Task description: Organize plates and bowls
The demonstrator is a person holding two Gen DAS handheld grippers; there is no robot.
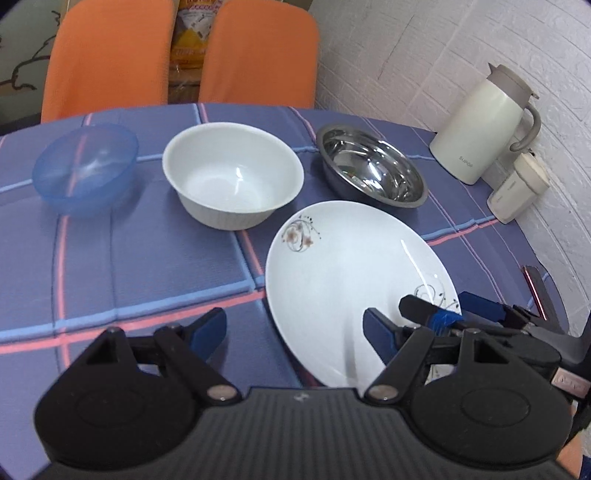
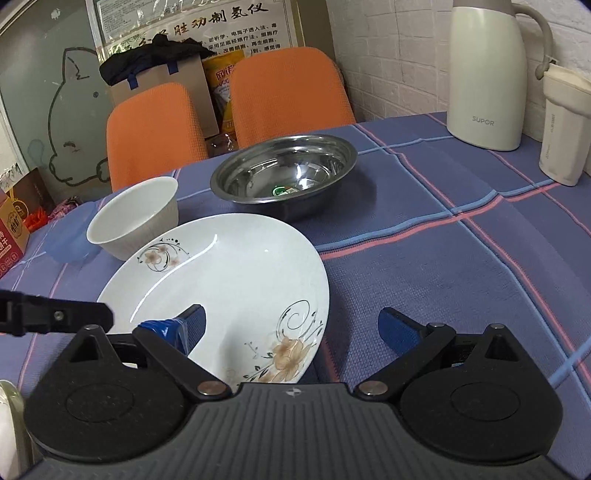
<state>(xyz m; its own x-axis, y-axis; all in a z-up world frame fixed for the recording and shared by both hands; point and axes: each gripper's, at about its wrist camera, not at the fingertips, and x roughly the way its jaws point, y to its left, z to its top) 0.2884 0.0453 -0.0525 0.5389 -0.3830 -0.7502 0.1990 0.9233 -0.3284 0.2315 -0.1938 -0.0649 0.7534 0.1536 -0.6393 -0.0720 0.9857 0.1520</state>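
Flanking the plate (image 1: 343, 280): white bowl (image 1: 232, 177) (left), steel bowl (image 1: 371, 170).

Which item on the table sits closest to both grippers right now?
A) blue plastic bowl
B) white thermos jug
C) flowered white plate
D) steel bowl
C: the flowered white plate lies right at the open fingers of both the left gripper and the right gripper; the bowls and the jug stand farther back.

"supor" on the cream jug (image 2: 487, 74), chinese headline on the wall poster (image 2: 192, 22)
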